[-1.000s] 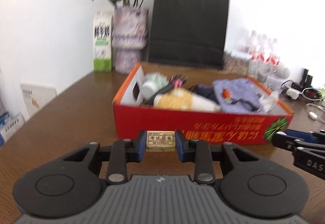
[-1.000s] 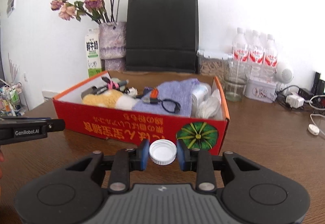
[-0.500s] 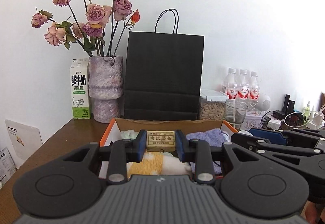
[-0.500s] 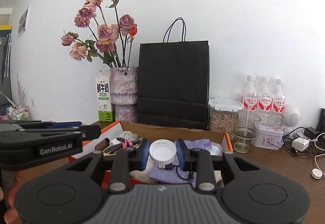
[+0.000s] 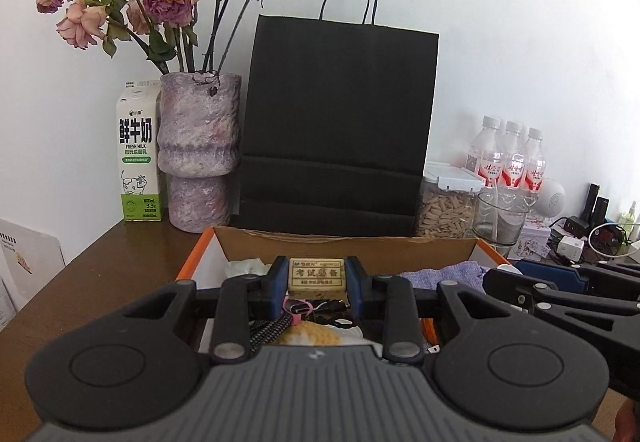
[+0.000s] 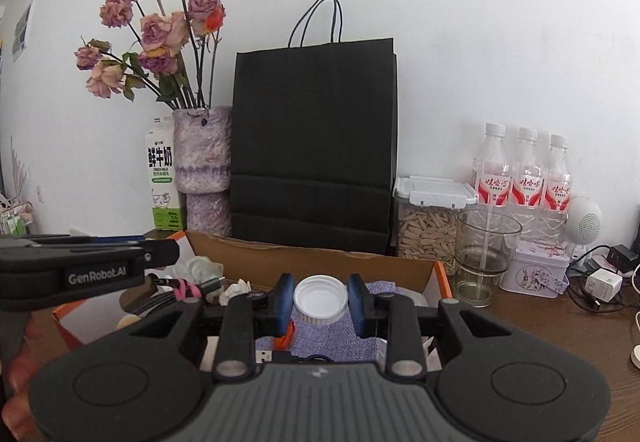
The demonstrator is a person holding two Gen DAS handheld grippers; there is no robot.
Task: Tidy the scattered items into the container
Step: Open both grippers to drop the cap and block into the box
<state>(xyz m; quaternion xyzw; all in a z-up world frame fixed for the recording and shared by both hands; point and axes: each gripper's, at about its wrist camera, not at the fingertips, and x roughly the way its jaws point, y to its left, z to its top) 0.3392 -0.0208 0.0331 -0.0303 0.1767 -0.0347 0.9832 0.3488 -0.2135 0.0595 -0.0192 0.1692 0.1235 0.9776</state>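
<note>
In the left wrist view my left gripper [image 5: 317, 276] is shut on a small yellowed eraser [image 5: 317, 274] with printed characters. It hangs over the open red cardboard box [image 5: 304, 242], above a pink-tipped cable and a yellow plush. My right gripper [image 6: 321, 300] is shut on a white bottle cap [image 6: 321, 300], held over the same box [image 6: 320, 262] above a purple cloth [image 6: 332, 338]. Each gripper shows at the edge of the other's view: the right one's body [image 5: 560, 290] and the left one's body [image 6: 80, 270].
Behind the box stand a black paper bag [image 5: 340, 129], a purple vase of dried roses [image 5: 198, 153] and a milk carton [image 5: 138, 153]. A seed jar [image 6: 430, 226], a glass [image 6: 486, 258], three bottles [image 6: 524, 173], a tin and chargers [image 6: 600, 282] crowd the right.
Both grippers have moved forward and up from in front of the box's red wall to above its open top, each still holding its item.
</note>
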